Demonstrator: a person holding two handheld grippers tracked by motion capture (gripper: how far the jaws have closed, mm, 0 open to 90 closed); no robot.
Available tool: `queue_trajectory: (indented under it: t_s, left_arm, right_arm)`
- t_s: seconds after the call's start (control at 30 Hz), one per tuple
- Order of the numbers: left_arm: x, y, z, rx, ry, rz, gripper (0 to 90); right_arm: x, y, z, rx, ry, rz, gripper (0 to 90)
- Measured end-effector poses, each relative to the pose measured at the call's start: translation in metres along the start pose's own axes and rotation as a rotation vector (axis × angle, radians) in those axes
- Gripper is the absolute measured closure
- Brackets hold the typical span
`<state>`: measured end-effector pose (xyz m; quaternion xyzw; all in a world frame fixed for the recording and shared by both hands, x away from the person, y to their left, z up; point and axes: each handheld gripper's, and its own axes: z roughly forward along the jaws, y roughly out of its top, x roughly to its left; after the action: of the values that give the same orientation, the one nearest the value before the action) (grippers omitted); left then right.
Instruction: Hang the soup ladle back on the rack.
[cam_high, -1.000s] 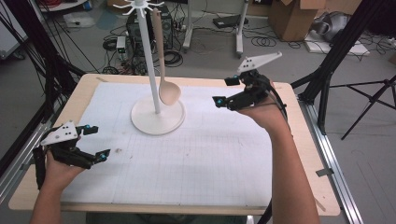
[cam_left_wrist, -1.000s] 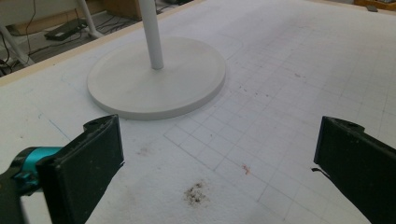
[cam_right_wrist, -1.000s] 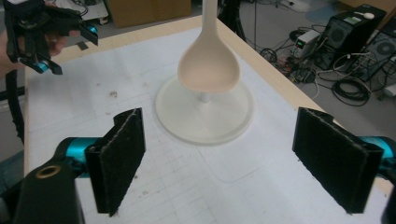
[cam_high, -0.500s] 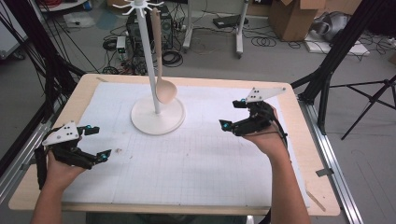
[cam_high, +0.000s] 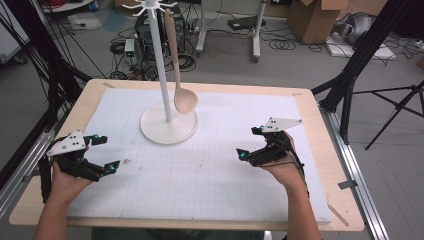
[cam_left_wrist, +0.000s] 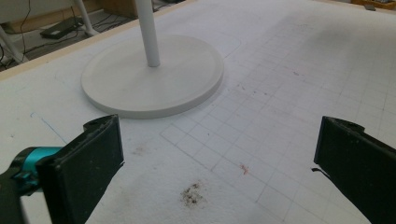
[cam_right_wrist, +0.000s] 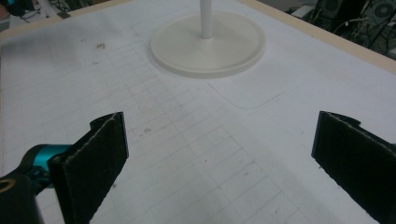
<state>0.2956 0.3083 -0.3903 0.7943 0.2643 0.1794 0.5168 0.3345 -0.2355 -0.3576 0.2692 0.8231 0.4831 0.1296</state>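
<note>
High view: the spoon (cam_high: 181, 75) hangs upright on the rack (cam_high: 159, 65), up-left of my right gripper (cam_high: 250, 145); both grippers' fingers are spread, empty; left gripper (cam_high: 102, 152) sits nearer.

White gridded mat (cam_high: 210, 165) covers the wooden tabletop (cam_high: 325, 150), with a dark smudge (cam_left_wrist: 192, 193) and small reddish flecks (cam_left_wrist: 244, 168) on it. Floor behind: cable tangle (cam_high: 125, 47), cardboard boxes (cam_high: 312, 17), white stand legs (cam_high: 256, 30). Black frame struts left (cam_high: 55, 75) and right (cam_high: 357, 55), black tripod (cam_high: 395, 107) far right. Metal rail (cam_high: 357, 175) runs along the table's right edge.
</note>
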Motion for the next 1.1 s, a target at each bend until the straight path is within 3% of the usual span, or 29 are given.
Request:
queue_trajectory:
  t_s: [0.23, 0.37, 0.6, 1.1]
  left_arm:
    - [0.0, 0.0, -0.001, -0.008, 0.001, -0.002, 1.7]
    - [0.001, -0.001, 0.001, -0.003, -0.001, -0.004, 1.7]
    - [0.0, 0.0, 0.002, -0.006, -0.005, -0.002, 1.7]
    - [-0.001, 0.001, 0.004, -0.009, -0.016, 0.002, 1.7]
  right_arm:
    - [0.005, -0.013, 0.0, -0.033, -0.018, -0.012, 1.7]
    - [0.006, -0.023, -0.005, -0.065, -0.028, 0.005, 0.1]
    - [0.004, -0.035, -0.006, -0.047, -0.046, 0.007, 0.0]
    - [0.002, -0.037, -0.009, -0.065, -0.049, 0.033, 0.0]
